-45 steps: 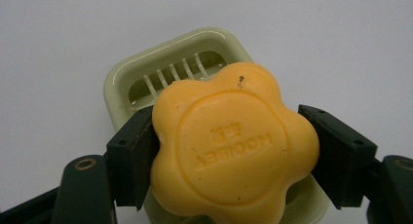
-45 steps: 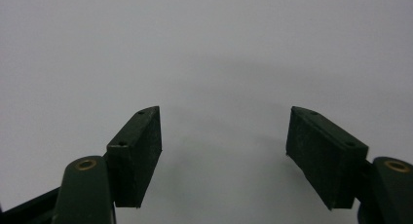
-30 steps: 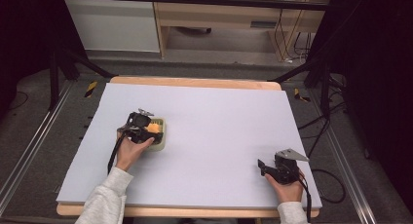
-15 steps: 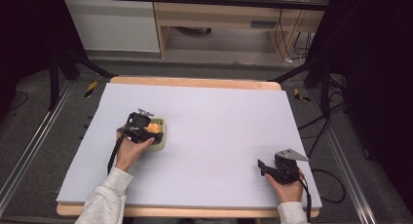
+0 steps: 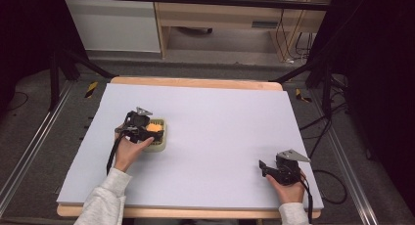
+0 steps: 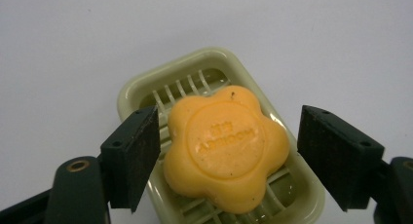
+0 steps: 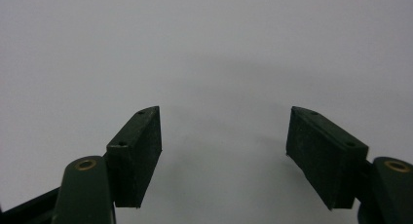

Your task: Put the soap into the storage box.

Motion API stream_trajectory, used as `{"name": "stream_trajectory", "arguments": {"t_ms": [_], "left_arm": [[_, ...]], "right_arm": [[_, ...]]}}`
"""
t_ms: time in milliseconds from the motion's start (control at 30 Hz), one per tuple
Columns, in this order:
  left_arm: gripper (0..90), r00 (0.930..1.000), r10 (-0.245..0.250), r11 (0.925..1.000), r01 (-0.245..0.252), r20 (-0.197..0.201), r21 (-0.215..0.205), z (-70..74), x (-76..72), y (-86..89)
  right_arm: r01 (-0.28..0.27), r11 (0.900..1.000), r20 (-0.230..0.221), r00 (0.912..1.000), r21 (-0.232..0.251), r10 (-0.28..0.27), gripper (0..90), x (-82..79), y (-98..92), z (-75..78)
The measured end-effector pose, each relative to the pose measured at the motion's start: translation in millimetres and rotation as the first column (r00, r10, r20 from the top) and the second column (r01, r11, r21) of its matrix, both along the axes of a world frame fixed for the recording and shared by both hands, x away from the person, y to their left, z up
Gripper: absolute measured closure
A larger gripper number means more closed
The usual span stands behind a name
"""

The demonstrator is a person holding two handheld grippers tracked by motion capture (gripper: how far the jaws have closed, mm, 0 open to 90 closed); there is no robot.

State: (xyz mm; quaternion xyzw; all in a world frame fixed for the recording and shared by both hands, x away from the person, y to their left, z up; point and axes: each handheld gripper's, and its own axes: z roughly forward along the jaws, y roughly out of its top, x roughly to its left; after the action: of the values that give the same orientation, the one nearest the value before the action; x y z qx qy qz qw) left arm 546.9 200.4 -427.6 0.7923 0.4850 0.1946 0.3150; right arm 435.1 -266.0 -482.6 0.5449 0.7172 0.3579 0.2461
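1. High view: soap dish [image 5: 157, 137] is seen left of centre on the tabletop [image 5: 220, 132], left claw [image 5: 147, 129] over it; right claw [image 5: 266, 167] well apart.
2. Left gripper view: left claw [image 6: 229, 151] is spread around the flower soap [image 6: 225, 147] lying in the soap dish [image 6: 146, 87]; judged hard, light, slippery, best pinched across its lobes.
3. Right gripper view: right claw [image 7: 224, 151] is spread, nothing held.

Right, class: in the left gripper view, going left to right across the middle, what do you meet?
Left finger → orange soap lying in the green dish → right finger, all over the white table.
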Motion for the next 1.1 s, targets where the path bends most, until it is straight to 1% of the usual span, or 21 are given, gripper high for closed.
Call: {"name": "stream_trajectory", "arguments": {"t_ms": [33,67,100,200,300,367,533,633,700,833,933,1000,1100], "left_arm": [[23.2,1.0000,0.002,1.0000,-0.002,0.009,-0.008,2.0,-1.3,0.7],[23.1,1.0000,0.002,1.0000,-0.002,0.009,-0.008,2.0,-1.3,0.7],[23.0,0.9995,0.003,0.9998,-0.003,0.030,-0.018,6.1,-4.7,2.5],[22.1,0.9982,0.001,0.9992,0.002,0.060,-0.041,10.6,-10.8,5.0],[21.5,0.9957,-0.002,0.9987,0.007,0.093,-0.051,12.9,-17.1,9.0],[21.5,0.9949,0.003,0.9973,0.004,0.101,-0.073,12.6,-20.3,13.5],[22.0,0.9920,0.023,0.9957,-0.011,0.124,-0.092,11.9,-31.0,25.7],[22.3,0.9907,0.038,0.9943,-0.024,0.131,-0.104,11.0,-37.8,31.9],[22.3,0.9886,0.052,0.9932,-0.036,0.141,-0.111,9.5,-42.8,35.3],[22.3,0.9847,0.054,0.9942,-0.038,0.165,-0.101,4.3,-55.0,42.1],[23.0,0.9813,0.064,0.9934,-0.045,0.182,-0.105,-1.8,-66.4,50.4],[23.7,0.9800,0.073,0.9920,-0.052,0.185,-0.115,-7.2,-73.8,56.6],[23.9,0.9800,0.086,0.9917,-0.067,0.179,-0.109,-14.6,-81.9,65.3]], "right_arm": [[0.000,1.000,0.004,1.0000,-0.005,0.000,29.2,0.2,-0.2,-0.3],[0.000,1.000,0.005,1.0000,-0.005,0.000,29.2,0.1,-0.3,-0.3],[0.001,1.000,0.001,1.0000,0.002,-0.001,29.2,-0.3,-0.2,0.1],[0.004,1.000,0.003,1.0000,0.000,-0.004,29.2,-0.4,-0.7,0.1],[0.008,1.000,0.002,1.0000,0.003,-0.008,29.2,-0.4,-0.7,0.0],[0.009,1.000,0.003,1.0000,0.003,-0.009,29.2,-0.4,-0.7,0.0],[0.012,1.000,0.005,0.9999,0.002,-0.012,29.2,-0.4,-1.4,0.1],[0.015,1.000,0.006,0.9999,0.002,-0.015,29.6,-0.6,-2.0,-0.1],[0.013,1.000,0.007,0.9999,-0.001,-0.013,29.6,-0.8,-2.7,-0.2],[0.019,1.000,0.005,0.9998,0.007,-0.019,29.6,-1.6,-2.5,0.1],[0.019,1.000,0.005,0.9998,0.004,-0.019,29.7,-1.8,-2.8,-0.1],[0.021,1.000,0.004,0.9998,0.004,-0.021,29.7,-1.9,-2.7,0.0],[0.021,1.000,0.003,0.9998,0.003,-0.021,29.6,-2.2,-2.7,-0.1]]}}
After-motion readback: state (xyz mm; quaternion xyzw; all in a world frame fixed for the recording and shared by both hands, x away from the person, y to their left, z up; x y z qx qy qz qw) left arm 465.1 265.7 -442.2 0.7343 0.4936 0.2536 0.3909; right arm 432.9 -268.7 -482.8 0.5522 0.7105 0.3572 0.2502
